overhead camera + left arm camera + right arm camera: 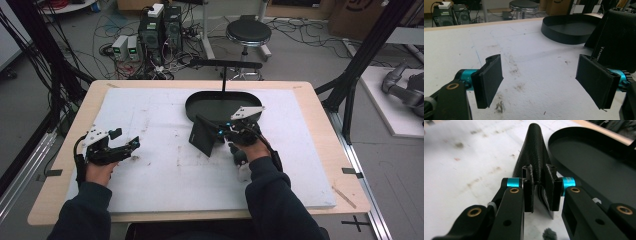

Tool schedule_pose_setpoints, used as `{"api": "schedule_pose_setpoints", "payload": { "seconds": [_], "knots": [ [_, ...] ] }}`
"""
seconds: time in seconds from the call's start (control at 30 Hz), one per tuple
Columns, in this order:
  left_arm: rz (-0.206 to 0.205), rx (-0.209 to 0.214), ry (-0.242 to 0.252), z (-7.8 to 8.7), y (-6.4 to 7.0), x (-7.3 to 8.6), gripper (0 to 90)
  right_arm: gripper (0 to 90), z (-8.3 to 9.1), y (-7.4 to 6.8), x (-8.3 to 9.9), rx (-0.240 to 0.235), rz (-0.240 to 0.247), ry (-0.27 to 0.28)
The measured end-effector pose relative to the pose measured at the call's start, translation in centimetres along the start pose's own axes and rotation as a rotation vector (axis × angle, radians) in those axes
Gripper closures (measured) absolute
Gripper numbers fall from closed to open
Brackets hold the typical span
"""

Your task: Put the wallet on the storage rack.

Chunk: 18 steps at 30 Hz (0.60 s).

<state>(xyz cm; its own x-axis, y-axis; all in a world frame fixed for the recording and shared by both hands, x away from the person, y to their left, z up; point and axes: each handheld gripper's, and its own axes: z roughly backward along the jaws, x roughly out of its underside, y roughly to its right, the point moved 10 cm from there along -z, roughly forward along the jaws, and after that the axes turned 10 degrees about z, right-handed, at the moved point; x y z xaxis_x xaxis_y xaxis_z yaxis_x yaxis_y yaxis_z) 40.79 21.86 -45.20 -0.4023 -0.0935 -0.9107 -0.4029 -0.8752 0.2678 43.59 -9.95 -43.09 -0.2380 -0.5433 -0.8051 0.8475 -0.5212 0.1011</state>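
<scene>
2 grippers, 1 black wallet, 1 oval tray, 1 stool, approx 2 PCs

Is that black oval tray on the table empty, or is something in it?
Empty. The black oval tray shows a bare dark floor in the right gripper view; the black wallet-like case, pinched by the right gripper, sits outside its rim.

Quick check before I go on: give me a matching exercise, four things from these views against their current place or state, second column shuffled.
Things:
1. left hand-held gripper
2. right hand-held gripper
3. black textured wallet
4. black oval tray

States:
A. lies empty on the white board, at the far side
B. jaws wide apart, nothing between them
C. pinched and standing up off the board beside the tray
D. jaws closed on a folded black item

Pairs: 1-B, 2-D, 3-C, 4-A
</scene>
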Motion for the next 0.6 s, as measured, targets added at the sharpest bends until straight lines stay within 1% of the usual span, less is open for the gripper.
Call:
{"api": "schedule_pose_setpoints", "payload": {
  "seconds": [0.03,0.07,0.1,0.13,0.17,0.2,0.23,0.27,0.3,0.33,0.37,0.4,0.43,0.47,0.5,0.53,0.57,0.6],
  "knots": [
    [0.001,0.000,0.001,0.0,0.0,0.0,21.0,73.9,0.1,0.0,-0.1,-0.005,0.001,0.011],
    [0.002,-0.001,0.001,0.0,0.0,0.0,21.0,73.9,0.1,0.0,-0.1,-0.005,0.001,0.011],
    [0.003,-0.002,0.002,0.0,0.0,0.0,21.0,62.2,0.3,0.0,-0.4,0.014,0.004,0.026],
    [0.002,-0.002,0.001,0.0,0.0,0.0,21.0,62.2,0.3,0.0,-0.4,0.014,0.004,0.026],
    [0.002,-0.001,0.002,0.0,0.0,0.0,21.0,49.3,0.5,0.1,-0.5,0.034,-0.012,0.040],
    [0.002,-0.001,0.002,0.0,0.0,0.0,21.0,49.3,0.5,0.1,-0.5,0.034,-0.012,0.040],
    [0.002,-0.001,0.002,0.0,0.0,0.0,21.0,41.1,0.5,0.1,-0.7,0.039,-0.015,0.056],
    [0.002,-0.001,0.002,0.0,0.0,0.0,21.0,41.1,0.5,0.1,-0.7,0.039,-0.015,0.056],
    [0.002,-0.001,0.002,0.0,0.0,0.0,21.0,36.4,0.5,0.0,-0.7,0.040,-0.014,0.058],
    [0.002,-0.002,0.002,0.0,0.0,0.0,21.0,29.5,0.4,-0.2,-0.7,0.050,-0.001,0.058],
    [0.002,-0.002,0.002,0.0,0.0,0.0,21.0,29.5,0.4,-0.2,-0.7,0.050,-0.001,0.058],
    [0.003,-0.001,0.001,0.0,0.0,0.0,21.0,25.6,0.2,-0.6,-0.7,0.056,0.031,0.049],
    [0.002,0.000,0.001,0.0,0.0,0.0,21.0,25.6,0.2,-0.6,-0.7,0.056,0.031,0.049],
    [0.002,0.000,0.000,0.0,0.0,0.0,21.0,24.8,0.0,-0.8,-0.7,0.060,0.048,0.040],
    [0.000,0.001,-0.001,0.0,0.0,0.0,21.1,24.6,-0.3,-0.9,-0.6,0.063,0.059,0.029],
    [0.000,0.002,-0.001,0.0,0.1,0.0,21.1,24.6,-0.6,-1.0,-0.5,0.059,0.059,0.016],
    [0.000,0.002,0.000,0.0,0.1,0.0,21.1,24.7,-1.3,-1.0,-0.2,0.058,0.066,-0.008],
    [0.000,0.002,0.000,0.0,0.1,0.0,21.1,25.3,-1.7,-1.0,0.0,0.054,0.066,-0.024]
  ]
}}
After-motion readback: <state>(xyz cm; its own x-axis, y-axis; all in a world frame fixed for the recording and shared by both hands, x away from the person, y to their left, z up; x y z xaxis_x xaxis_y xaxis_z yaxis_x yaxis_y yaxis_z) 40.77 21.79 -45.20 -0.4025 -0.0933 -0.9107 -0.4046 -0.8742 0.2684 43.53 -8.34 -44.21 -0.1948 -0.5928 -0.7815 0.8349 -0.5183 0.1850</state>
